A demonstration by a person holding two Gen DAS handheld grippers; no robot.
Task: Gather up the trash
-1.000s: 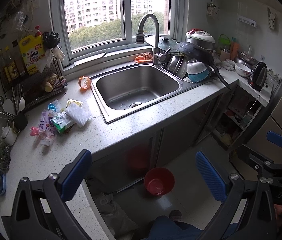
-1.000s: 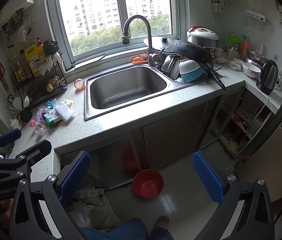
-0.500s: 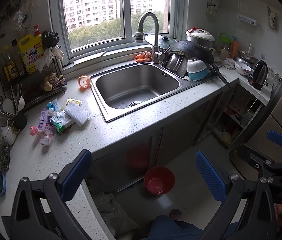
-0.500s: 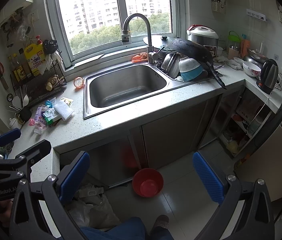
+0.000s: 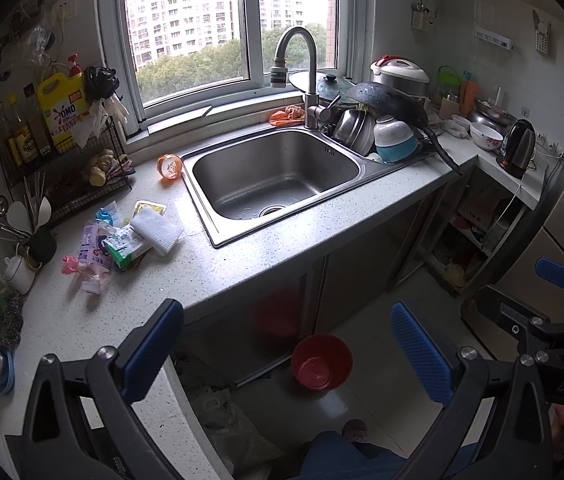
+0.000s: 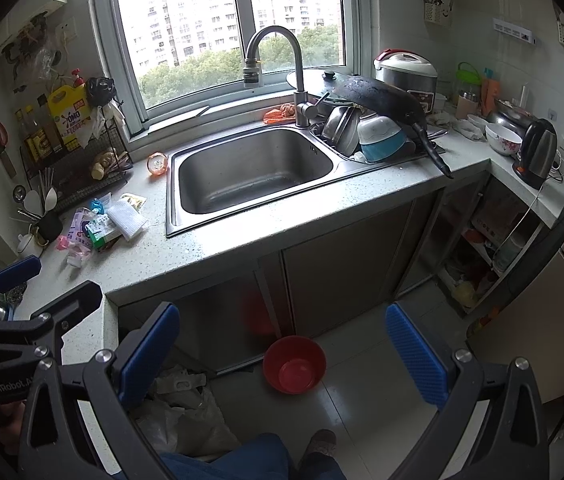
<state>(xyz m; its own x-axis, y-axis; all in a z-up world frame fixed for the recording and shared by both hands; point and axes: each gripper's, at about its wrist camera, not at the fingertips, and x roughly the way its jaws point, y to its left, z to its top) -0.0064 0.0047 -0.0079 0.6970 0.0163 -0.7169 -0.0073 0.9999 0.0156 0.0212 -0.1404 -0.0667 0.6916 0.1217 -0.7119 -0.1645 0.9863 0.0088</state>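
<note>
Speckled grey stone counter (image 5: 265, 252) carries the trash: a heap of crumpled pastel wrappers, a green-white carton and a white sponge-like pad (image 5: 121, 240), left of the stainless steel sink (image 5: 273, 176). Left tongs (image 5: 282, 356) gape wide, empty, hanging off the counter edge, well apart from the heap. Suggest left takes it: come in low, straddle one flat wrapper at the heap's near edge, pinch firmly (thin film slips). Right tongs (image 6: 282, 356) also wide and empty, over the floor near a red plastic bowl (image 6: 294, 364). Pale crumpled plastic bag (image 6: 185, 412) on the floor looks like the drop point.
</note>
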